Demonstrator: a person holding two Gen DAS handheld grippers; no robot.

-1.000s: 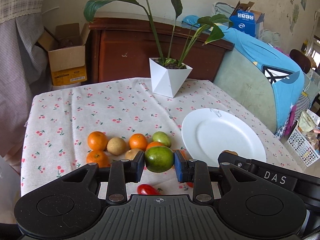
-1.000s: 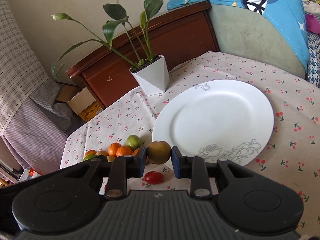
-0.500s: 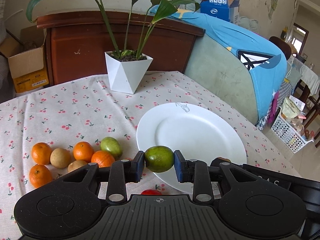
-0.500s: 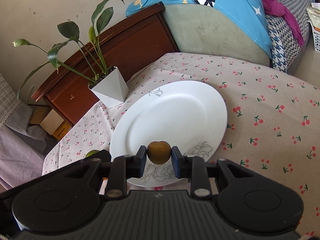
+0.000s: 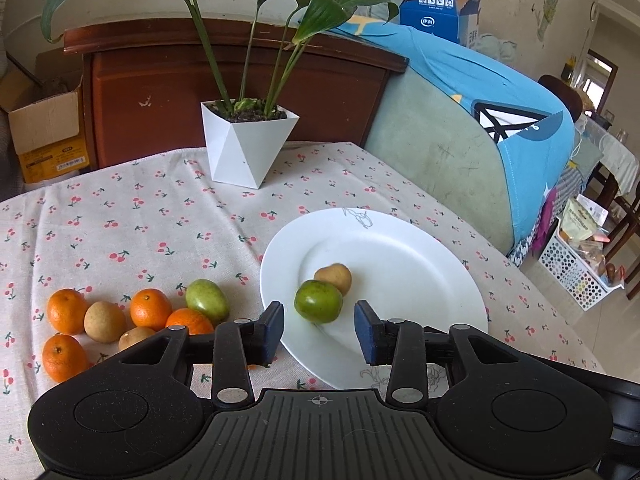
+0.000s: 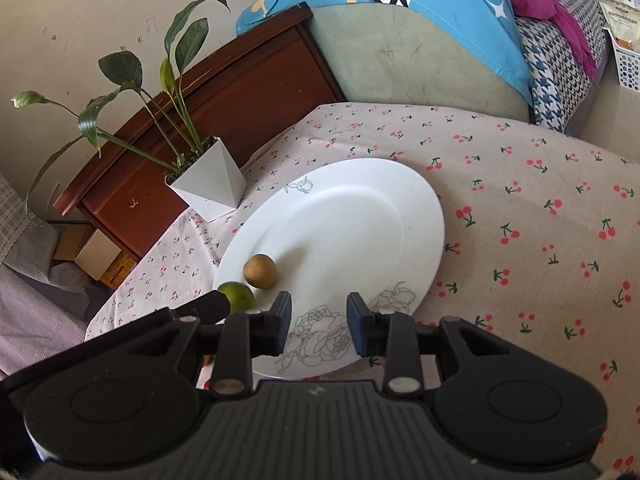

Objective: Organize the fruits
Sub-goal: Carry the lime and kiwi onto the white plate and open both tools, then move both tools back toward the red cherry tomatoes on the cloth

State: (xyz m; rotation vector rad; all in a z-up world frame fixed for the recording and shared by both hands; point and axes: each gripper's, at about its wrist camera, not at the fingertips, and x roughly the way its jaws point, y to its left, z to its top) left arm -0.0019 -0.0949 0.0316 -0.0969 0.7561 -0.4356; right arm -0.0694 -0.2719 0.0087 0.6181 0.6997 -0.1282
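Now two fruits sit on the white plate (image 5: 420, 264): a green fruit (image 5: 318, 301) and a small brown fruit (image 5: 333, 278) that touches it from behind. They lie on the side of the plate near the fruit pile, likely because that is where both tongs let go. The left tongs (image 5: 319, 332) are opening, and the green fruit lies just past the blue pads (image 5: 364, 334), which do not press on it. The right tongs (image 6: 318, 322) are opening too, with nothing between them but the plate's flower drawing. The brown fruit (image 6: 260, 271) rests ahead and to one side of them. Both tongs tilt down toward the plate, which fits setting fruit down softly so it does not roll. More fruit waits on the table (image 5: 132, 220) beside the plate: four oranges (image 5: 151, 308), another green fruit (image 5: 207, 300) and two brown ones (image 5: 105, 321), all bunched close together. So the job looks only just begun. Some things are hard to see. The black body of the left tongs covers the near rim of the plate and part of the pile, so there may be more fruit under it. In the right view, the green fruit (image 6: 240, 298) is half hidden behind the other tool. The potted plant (image 5: 248, 148) stands well behind the plate, out of the way.
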